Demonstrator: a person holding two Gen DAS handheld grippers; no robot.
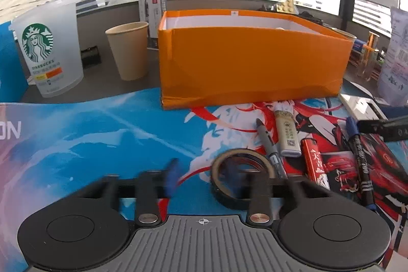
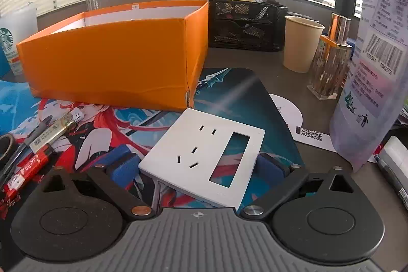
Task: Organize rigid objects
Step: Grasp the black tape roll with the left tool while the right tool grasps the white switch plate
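Mostly open mat (image 1: 89,134), box (image 1: 250,63) behind

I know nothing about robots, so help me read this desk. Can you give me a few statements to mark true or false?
1. The white socket plate lies between the right gripper's fingers. True.
2. The orange box has a lid on. False: its top is open.
3. A tape roll lies on the printed mat. True.
4. The Starbucks cup lies on its side. False: it stands upright.
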